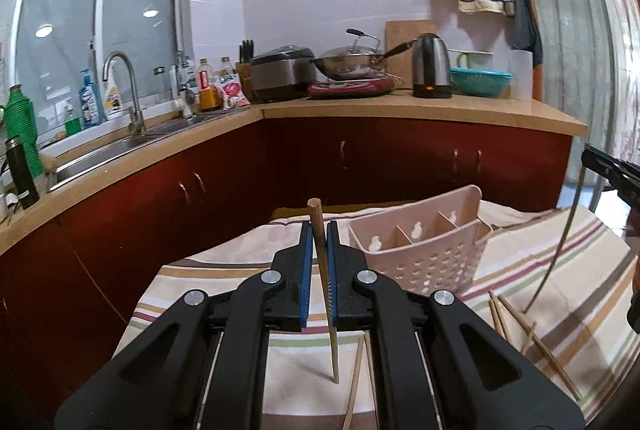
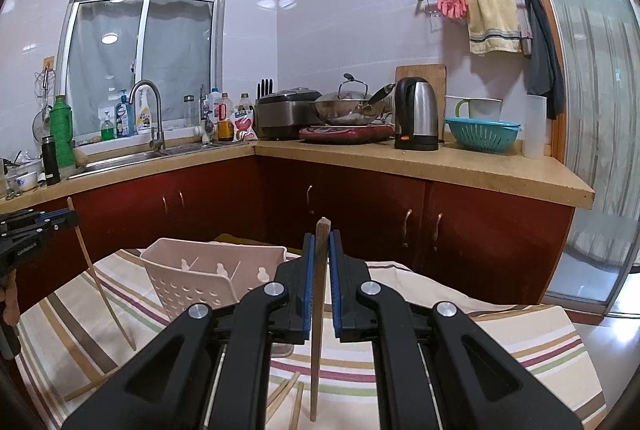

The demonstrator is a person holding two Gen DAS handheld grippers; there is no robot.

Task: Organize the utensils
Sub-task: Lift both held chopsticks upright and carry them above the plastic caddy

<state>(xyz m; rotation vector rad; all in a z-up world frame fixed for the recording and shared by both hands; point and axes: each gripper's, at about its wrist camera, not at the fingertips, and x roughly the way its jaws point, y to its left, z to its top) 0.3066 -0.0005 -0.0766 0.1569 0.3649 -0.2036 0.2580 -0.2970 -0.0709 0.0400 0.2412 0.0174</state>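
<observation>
The cloth (image 2: pixel 460 346) is cream with stripes of brown, maroon, green and tan, and on it stands a pale pink holder (image 1: pixel 424 250) with a pattern of small holes. The chopsticks (image 1: pixel 536 342) are light wood. Each hand-held gripper (image 1: pixel 320 270) is black with blue pads (image 1: pixel 306 270); the cabinets (image 2: pixel 360 214) are dark red under a tan counter (image 2: pixel 440 162).

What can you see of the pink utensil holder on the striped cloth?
The pink utensil holder looks like plastic: a rectangular caddy with perforated front wall, taller solid back panel and dividers forming compartments, each with a gourd-shaped cutout. It stands upright on the striped cloth, apparently empty. Neither gripper touches it; loose chopsticks lie apart from it.
</observation>
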